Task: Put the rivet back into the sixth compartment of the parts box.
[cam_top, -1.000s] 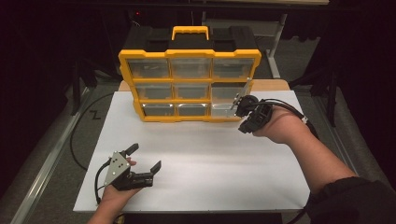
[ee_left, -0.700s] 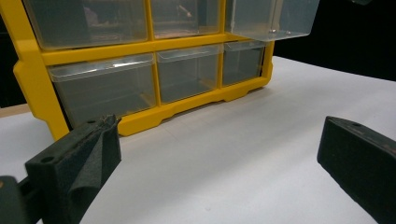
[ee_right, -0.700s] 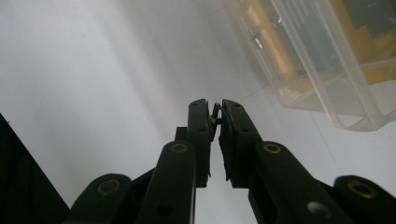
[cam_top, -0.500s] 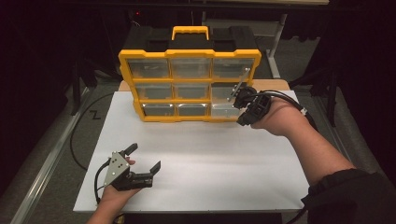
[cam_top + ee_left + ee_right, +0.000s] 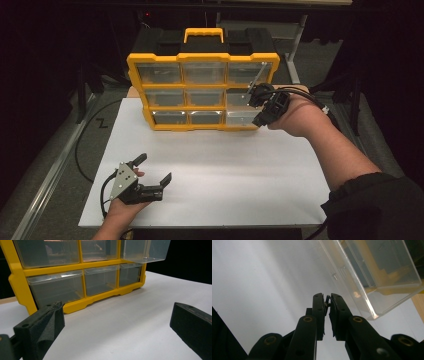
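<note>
While the right hand-held gripper [image 5: 326, 300] pinched a tiny dark part beside the yellow drawer organiser [image 5: 202, 92], one clear plastic drawer [image 5: 239, 94] stood pulled out. Dropping the part in and shutting the drawer seemingly remained; the left hand-held gripper [image 5: 152, 171] rested wide open, well apart from the organiser.

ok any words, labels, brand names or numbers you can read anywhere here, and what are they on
None can be read.
Yellow organizer: no label or brand shows on its frame or on the clear drawers.
Left gripper and right gripper: no markings show.
White table: plain.
</note>
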The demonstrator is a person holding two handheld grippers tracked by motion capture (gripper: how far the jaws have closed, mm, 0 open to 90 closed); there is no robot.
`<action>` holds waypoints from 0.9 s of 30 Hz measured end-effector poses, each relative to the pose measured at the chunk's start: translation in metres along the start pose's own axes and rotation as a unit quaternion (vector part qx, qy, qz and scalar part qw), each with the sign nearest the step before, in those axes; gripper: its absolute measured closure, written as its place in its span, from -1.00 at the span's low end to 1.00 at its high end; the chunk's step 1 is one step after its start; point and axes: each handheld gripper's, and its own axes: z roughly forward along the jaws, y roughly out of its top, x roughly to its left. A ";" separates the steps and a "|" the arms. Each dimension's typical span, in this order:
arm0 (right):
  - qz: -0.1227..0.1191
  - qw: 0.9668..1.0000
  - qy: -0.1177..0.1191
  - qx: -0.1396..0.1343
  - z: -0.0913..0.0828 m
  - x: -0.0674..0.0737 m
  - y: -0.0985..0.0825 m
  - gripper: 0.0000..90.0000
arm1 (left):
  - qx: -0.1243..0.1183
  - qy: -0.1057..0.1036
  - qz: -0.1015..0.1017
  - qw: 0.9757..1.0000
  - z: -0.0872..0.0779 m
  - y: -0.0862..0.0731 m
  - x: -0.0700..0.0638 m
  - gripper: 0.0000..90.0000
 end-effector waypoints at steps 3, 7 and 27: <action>0.001 1.000 -0.003 0.004 -0.003 -0.001 0.002 0.88 | 0.000 0.000 0.000 1.000 0.000 0.000 0.000 -0.99; 0.002 1.000 -0.004 0.001 -0.006 -0.003 0.007 0.88 | 0.000 -0.001 0.001 1.000 0.000 0.000 0.000 -0.99; -0.004 1.000 -0.008 0.004 -0.003 -0.013 0.031 0.88 | -0.003 -0.001 -0.001 1.000 -0.001 0.000 0.000 -0.99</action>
